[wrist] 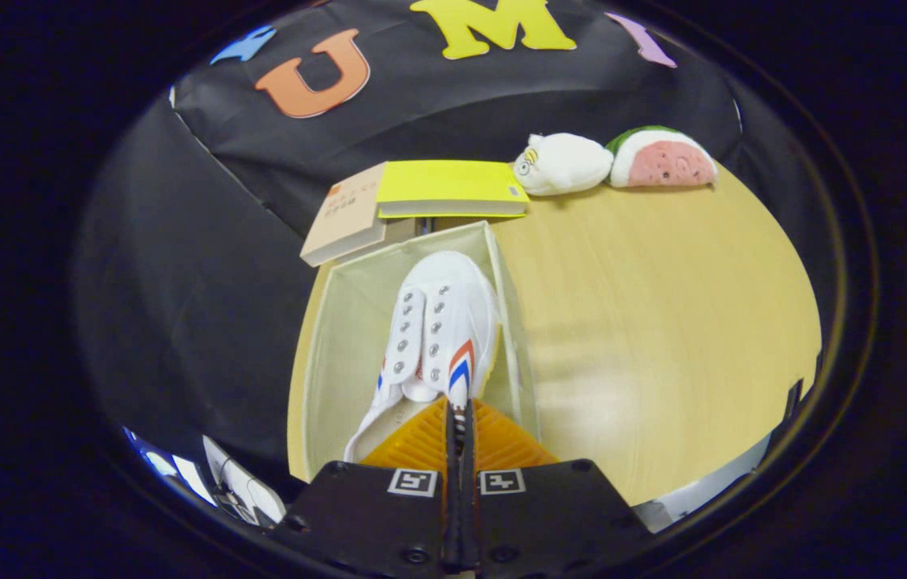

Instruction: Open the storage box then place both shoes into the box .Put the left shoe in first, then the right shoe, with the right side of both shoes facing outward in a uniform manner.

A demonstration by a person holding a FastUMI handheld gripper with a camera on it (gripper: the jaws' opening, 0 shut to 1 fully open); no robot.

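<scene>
Claw (459, 418) points down into box, orange fingers (421, 442) pressed nearly together, pinching shoe's side wall between them. Square black-white markers on finger bases. Shoe (437, 322), white with red-blue stripes, lies in open box (333, 338), toe away from claw. Beyond box: tan book (345, 221), print too small to read, yellow book (449, 186). Farther right on table (662, 322): two plush toys (614, 161).

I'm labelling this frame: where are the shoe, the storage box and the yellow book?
shoe (441, 318): gripper view, on the laced top.
storage box (341, 338): gripper view, on the bare floor beside the shoe.
yellow book (449, 183): gripper view, on the cover.
</scene>
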